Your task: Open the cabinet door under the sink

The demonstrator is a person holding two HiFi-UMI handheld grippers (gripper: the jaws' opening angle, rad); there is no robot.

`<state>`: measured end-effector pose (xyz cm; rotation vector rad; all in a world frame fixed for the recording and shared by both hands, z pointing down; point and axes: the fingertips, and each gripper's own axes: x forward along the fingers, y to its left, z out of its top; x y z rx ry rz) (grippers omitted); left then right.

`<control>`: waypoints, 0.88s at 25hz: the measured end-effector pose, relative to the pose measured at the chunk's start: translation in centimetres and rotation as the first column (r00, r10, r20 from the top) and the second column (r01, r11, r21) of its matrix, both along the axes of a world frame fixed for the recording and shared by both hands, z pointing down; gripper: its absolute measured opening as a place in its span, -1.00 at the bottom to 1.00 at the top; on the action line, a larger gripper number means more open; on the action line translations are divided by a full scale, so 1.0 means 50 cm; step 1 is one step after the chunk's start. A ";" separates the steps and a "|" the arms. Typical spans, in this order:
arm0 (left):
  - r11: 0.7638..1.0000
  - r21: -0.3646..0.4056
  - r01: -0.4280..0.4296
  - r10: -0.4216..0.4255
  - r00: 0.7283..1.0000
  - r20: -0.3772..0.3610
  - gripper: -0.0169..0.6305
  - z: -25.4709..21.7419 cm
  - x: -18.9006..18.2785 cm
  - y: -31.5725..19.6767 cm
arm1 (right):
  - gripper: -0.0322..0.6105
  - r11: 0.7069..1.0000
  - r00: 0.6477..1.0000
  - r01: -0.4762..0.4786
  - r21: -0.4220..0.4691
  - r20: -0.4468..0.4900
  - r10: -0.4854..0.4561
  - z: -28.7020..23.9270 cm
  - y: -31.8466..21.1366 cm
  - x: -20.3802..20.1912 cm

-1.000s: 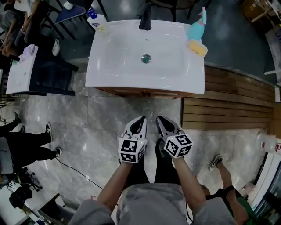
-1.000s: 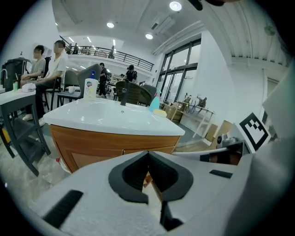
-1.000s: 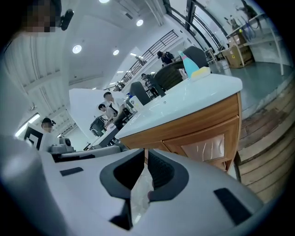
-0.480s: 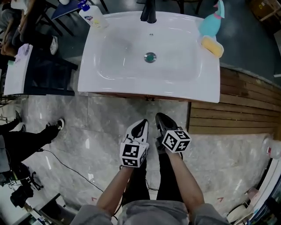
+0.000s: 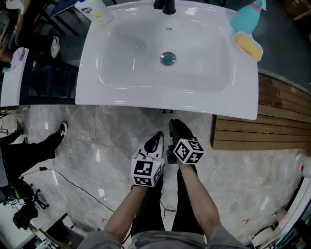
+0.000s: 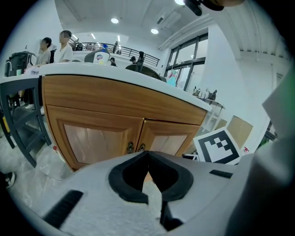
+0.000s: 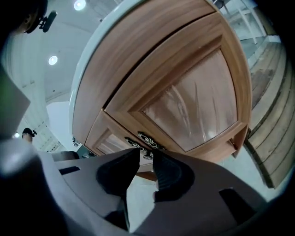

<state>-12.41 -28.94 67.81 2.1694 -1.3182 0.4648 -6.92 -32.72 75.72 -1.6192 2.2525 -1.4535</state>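
Observation:
The wooden cabinet under the white sink (image 5: 92, 95) has two doors, both closed. In the left gripper view I see the left door (image 6: 97, 138), the right door (image 6: 168, 143) and two small ornate handles (image 6: 131, 148) at the seam. My left gripper (image 6: 148, 153) is shut and empty, a short way back from the doors. My right gripper (image 7: 145, 156) points at the handles (image 7: 146, 139) with its jaws a narrow gap apart and nothing in them. From above, the right gripper (image 5: 174, 124) is just below the sink's front edge and the left gripper (image 5: 156, 137) trails it.
On the sink stand a black faucet (image 5: 168, 6), a soap bottle (image 5: 95, 9), a teal bottle (image 5: 246, 17) and a yellow sponge (image 5: 249, 44). Wooden decking (image 5: 272, 124) lies right of the cabinet. A bystander's legs (image 5: 29, 151) and a floor cable (image 5: 73, 184) are at left.
Both grippers have moved forward toward the cabinet, and the sink now fills more of the head view. The right gripper has gone ahead of the left.

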 end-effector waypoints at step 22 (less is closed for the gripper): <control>0.998 -0.067 -0.011 0.010 1.000 -0.004 -0.92 0.092 -0.045 -0.010 | -0.62 0.992 0.992 -0.123 0.029 -0.010 0.123 0.116 -0.073 -0.013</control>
